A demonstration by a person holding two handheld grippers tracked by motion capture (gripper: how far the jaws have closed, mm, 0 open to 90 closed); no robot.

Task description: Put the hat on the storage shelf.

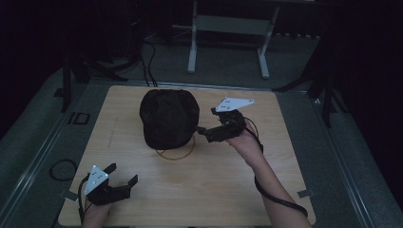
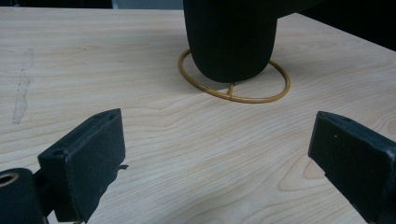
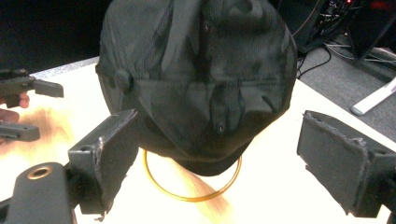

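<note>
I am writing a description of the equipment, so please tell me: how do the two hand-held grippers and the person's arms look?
Both the left gripper and the right gripper have black bodies with two blocky black jaws, whose pad edges look worn. Each carries a pale grey three-cornered plate with small dark holes on top. A black cable trails from each; the right one runs along the forearm. The forearms are bare, with no sleeves in view.

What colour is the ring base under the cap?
Golden yellow, the thin metal ring base under the black cap; clearest in the left gripper view.
</note>
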